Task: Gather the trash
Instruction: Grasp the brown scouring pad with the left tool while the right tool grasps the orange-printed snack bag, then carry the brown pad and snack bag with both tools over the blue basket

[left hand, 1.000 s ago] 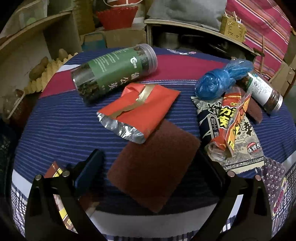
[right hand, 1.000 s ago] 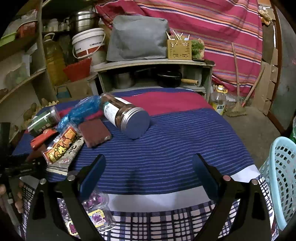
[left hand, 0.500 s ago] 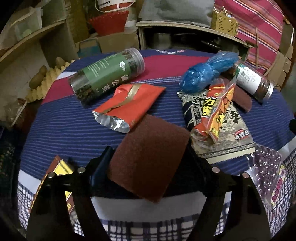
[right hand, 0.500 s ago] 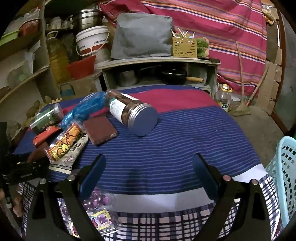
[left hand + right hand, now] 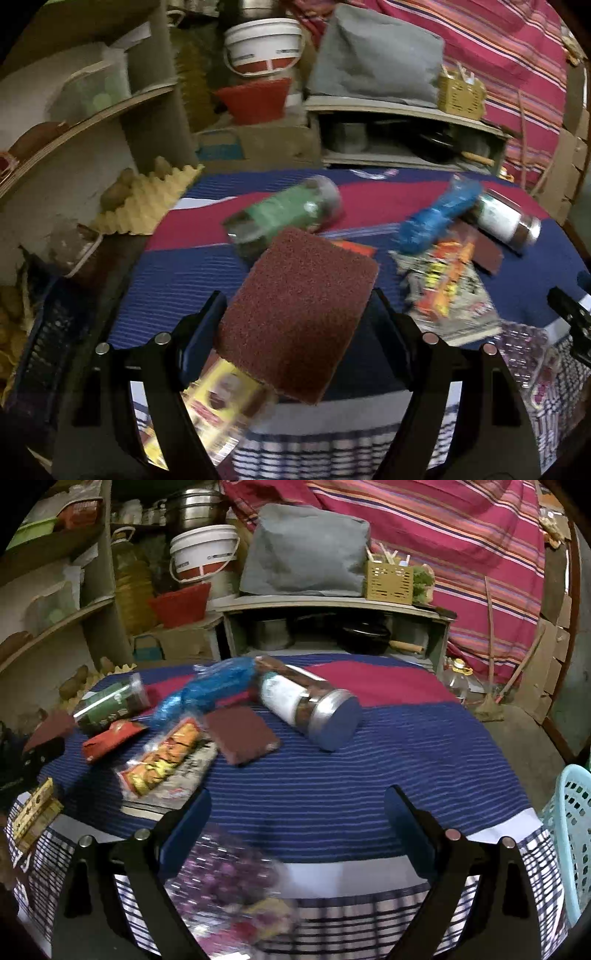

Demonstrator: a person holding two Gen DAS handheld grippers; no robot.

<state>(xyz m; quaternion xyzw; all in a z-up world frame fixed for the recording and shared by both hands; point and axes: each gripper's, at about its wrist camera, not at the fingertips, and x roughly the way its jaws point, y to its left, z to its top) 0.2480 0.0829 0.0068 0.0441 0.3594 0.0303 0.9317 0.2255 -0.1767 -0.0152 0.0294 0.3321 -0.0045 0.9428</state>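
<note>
The left gripper (image 5: 295, 325) pinches the brown scouring pad (image 5: 299, 314) across its short width, one pad edge against each finger; the pad is clear of the striped tablecloth (image 5: 184, 266). Its long axis runs away from the camera and tilts up and to the right.

The light-blue basket (image 5: 570, 834), judged the likely trash bin, stands off the table edge on the right-hand side, beyond the right gripper (image 5: 295, 827). So the held pad is on the far side from it: the carry would have to cross in front of the right hand.

The right gripper is spread wide with nothing pinched. A clear purple blister tray (image 5: 229, 878) lies blurred just below and between its fingers, nearer the left finger.

Pad appearance: flat, rectangular, coarse reddish-brown fibre, rounded corners, apparently stiff enough to hold shape unsupported.
</note>
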